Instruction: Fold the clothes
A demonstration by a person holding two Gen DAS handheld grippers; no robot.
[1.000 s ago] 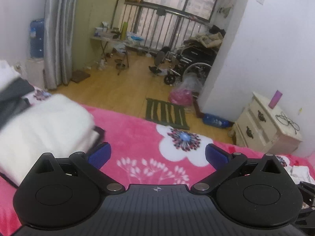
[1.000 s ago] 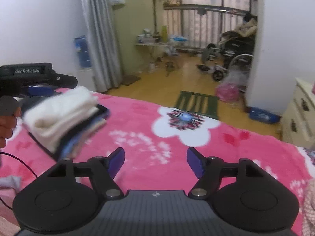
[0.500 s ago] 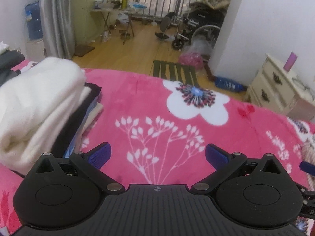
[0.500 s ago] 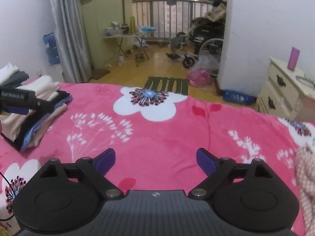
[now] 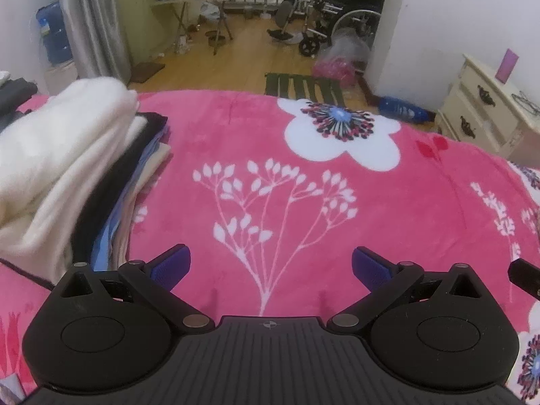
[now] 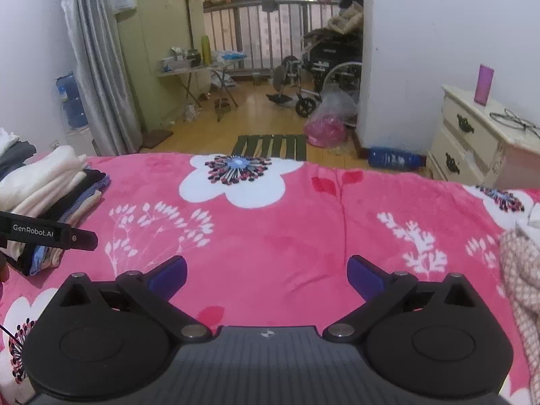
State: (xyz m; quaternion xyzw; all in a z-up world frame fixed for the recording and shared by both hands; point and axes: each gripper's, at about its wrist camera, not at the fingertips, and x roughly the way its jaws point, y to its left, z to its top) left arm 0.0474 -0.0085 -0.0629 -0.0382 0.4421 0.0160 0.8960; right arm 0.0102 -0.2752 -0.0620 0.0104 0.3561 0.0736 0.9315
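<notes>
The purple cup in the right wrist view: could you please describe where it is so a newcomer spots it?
Right of the pink floral blanket stands a cream drawer cabinet. The tall purple cup stands upright on it, the only coloured thing there.

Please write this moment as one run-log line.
left gripper: open, empty | right gripper: just opened, empty | folded clothes stack: on pink blanket
</notes>
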